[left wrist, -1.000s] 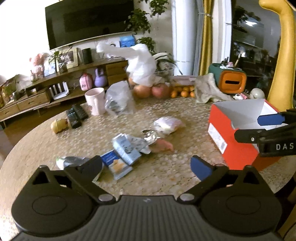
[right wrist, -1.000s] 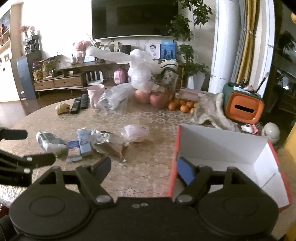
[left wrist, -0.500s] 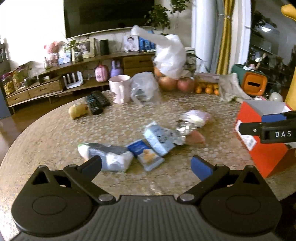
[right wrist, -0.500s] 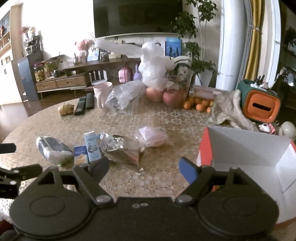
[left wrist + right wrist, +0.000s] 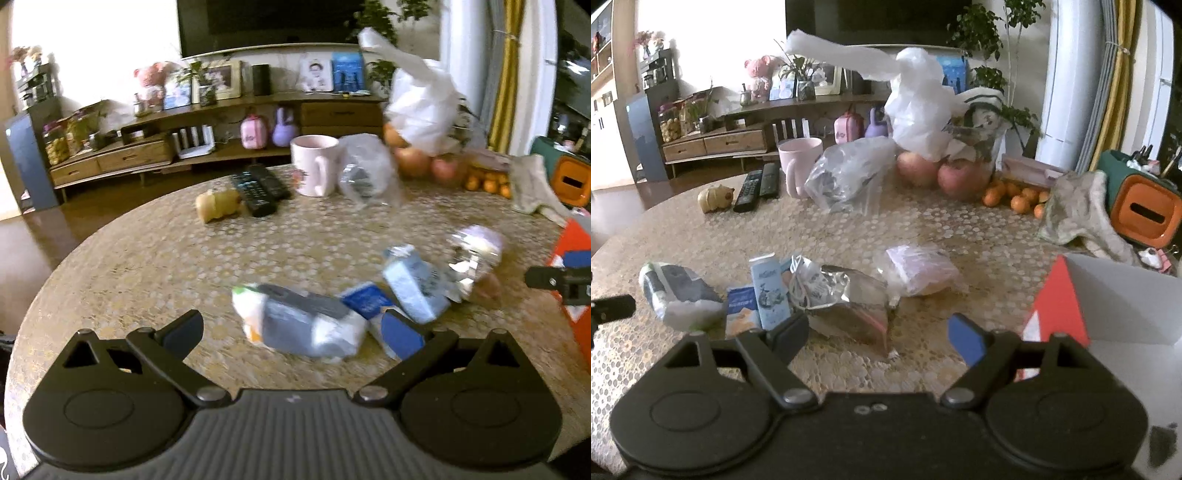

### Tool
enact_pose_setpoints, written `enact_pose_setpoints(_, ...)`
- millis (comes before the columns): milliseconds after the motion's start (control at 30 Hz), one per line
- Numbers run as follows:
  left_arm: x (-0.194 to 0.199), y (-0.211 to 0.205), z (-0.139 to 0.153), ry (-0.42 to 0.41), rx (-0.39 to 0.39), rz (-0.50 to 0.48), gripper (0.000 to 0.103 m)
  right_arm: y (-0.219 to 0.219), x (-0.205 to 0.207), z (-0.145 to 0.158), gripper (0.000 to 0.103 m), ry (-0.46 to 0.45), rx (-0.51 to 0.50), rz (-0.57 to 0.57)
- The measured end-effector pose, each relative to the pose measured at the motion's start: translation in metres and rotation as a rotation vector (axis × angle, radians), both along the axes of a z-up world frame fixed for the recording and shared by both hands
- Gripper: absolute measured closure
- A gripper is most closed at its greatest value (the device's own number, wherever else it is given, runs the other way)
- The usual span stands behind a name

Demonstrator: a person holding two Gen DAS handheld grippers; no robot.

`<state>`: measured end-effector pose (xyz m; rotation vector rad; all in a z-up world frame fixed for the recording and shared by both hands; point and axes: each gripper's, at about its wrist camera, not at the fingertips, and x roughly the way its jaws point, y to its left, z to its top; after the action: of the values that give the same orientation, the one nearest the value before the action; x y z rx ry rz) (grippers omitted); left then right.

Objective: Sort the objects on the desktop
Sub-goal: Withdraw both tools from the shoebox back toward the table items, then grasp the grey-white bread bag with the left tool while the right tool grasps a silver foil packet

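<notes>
Small packets lie in a row on the round table. A grey and white pouch point(image 5: 303, 325) point(image 5: 677, 295) lies just ahead of my open, empty left gripper point(image 5: 291, 332). Beside it are a flat blue packet point(image 5: 365, 301) point(image 5: 740, 308), a pale blue carton point(image 5: 413, 284) point(image 5: 768, 291), a crumpled silver foil bag point(image 5: 842, 295) point(image 5: 465, 266) and a pink wrapped pack point(image 5: 919, 267). My right gripper point(image 5: 877, 336) is open and empty, just short of the foil bag. A red box with a white inside point(image 5: 1108, 306) stands at the right.
At the back of the table point(image 5: 923, 221) are a pink mug point(image 5: 799, 164), two remotes point(image 5: 757, 186), a small yellow figure point(image 5: 714, 199), a clear plastic bag point(image 5: 849, 177), apples point(image 5: 960, 177), small oranges point(image 5: 1015, 199), a cloth point(image 5: 1078, 214) and an orange and green holder point(image 5: 1145, 206).
Both grippers have swung left: the packets now sit nearer the middle of each view and the red box has slid to the right edge. Both stay open.
</notes>
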<state>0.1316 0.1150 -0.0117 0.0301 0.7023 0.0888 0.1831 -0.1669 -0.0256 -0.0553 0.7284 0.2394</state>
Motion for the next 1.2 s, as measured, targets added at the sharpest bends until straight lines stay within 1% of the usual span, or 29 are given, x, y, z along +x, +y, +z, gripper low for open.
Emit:
enact_pose_setpoints(167, 0.021, 0.02, 0.004, -0.018, -0.017, 0.059, 0.0, 0.009, 0.019, -0.008, 0.02, 0.003, -0.005, 0.001)
enact_pose_setpoints(267, 0.034, 0.028, 0.002, -0.009, -0.036, 0.079, 0.0, 0.011, 0.03, -0.014, 0.02, 0.007, 0.0, -0.004)
enact_pose_setpoints(400, 0.044, 0.037, -0.009, 0.017, -0.054, 0.099, 0.0, 0.013, 0.042, -0.024, 0.02, 0.025, 0.004, -0.016)
enact_pose_setpoints(500, 0.051, 0.041, -0.018, 0.041, -0.083, 0.11, 0.0, 0.014, 0.048, -0.033, 0.02, 0.044, 0.013, -0.019)
enact_pose_setpoints(667, 0.06, 0.049, -0.036, 0.089, -0.153, 0.125, 0.0, 0.017, 0.054, -0.04, 0.02, 0.054, 0.042, -0.012)
enact_pose_setpoints(800, 0.061, 0.05, -0.049, 0.114, -0.195, 0.105, 0.0, 0.017, 0.058, -0.049, 0.021, 0.084, 0.073, -0.006)
enact_pose_setpoints(933, 0.063, 0.046, -0.059, 0.138, -0.202, 0.088, 0.001, 0.015, 0.061, -0.058, 0.022, 0.119, 0.102, -0.003)
enact_pose_setpoints(1067, 0.063, 0.042, -0.064, 0.129, -0.192, 0.072, 0.002, 0.016, 0.061, -0.062, 0.023, 0.127, 0.118, 0.008)
enact_pose_setpoints(1167, 0.063, 0.04, -0.066, 0.127, -0.204, 0.059, 0.009, 0.018, 0.059, -0.063, 0.03, 0.127, 0.117, 0.019)
enact_pose_setpoints(1200, 0.063, 0.04, -0.066, 0.124, -0.213, 0.053, 0.013, 0.019, 0.058, -0.063, 0.033, 0.123, 0.115, 0.022)
